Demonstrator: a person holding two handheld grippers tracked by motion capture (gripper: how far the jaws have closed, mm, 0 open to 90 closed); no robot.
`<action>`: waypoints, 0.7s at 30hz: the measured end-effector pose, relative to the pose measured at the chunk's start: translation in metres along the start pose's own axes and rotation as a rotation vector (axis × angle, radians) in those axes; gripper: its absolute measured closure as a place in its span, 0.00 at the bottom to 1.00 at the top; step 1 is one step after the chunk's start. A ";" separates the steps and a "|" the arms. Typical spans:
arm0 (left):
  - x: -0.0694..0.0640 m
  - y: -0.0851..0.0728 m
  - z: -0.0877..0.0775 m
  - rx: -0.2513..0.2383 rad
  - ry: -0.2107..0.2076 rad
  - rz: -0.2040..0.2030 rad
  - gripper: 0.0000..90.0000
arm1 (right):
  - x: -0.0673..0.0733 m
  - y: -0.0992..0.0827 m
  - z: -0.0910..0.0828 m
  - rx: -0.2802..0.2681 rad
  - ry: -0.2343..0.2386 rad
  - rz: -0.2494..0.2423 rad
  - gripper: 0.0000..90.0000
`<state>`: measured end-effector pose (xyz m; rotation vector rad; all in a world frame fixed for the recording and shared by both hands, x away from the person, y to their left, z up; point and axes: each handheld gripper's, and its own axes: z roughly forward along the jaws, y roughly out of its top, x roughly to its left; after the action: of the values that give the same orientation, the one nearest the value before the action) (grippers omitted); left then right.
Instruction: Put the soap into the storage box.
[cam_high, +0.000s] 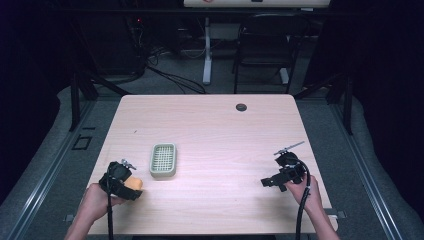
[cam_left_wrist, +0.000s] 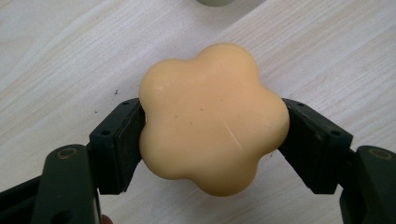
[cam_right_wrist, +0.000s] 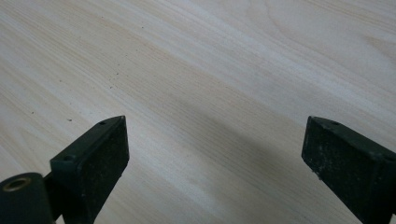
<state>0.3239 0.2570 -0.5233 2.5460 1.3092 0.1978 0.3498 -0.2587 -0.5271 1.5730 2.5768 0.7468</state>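
High view overhead, tool views close, table (cam_high: 210, 130) shared

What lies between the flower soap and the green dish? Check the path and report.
Nothing visible does. The left gripper is shut on the flower-shaped soap, and the green soap dish sits just ahead and slightly to its right, with bare table between them. The right gripper is open, far across the table.

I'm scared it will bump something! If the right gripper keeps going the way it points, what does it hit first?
Probably just the pale wooden table. The right gripper, jaws open and holding nothing, points left across bare tabletop. The left gripper with its peach flower-shaped soap lies roughly along that line, much farther off.
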 end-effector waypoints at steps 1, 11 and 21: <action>0.000 0.000 0.000 0.000 0.000 0.000 0.30 | 0.000 0.000 0.000 0.000 0.000 0.000 0.08; 0.007 0.005 -0.001 -0.007 -0.004 -0.016 0.30 | 0.000 0.000 0.000 -0.003 0.000 -0.001 0.08; 0.020 0.008 -0.004 -0.020 -0.017 -0.048 0.30 | 0.000 0.000 0.000 0.000 -0.001 -0.004 0.08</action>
<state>0.3408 0.2692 -0.5171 2.4908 1.3541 0.1792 0.3499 -0.2588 -0.5266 1.5671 2.5781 0.7459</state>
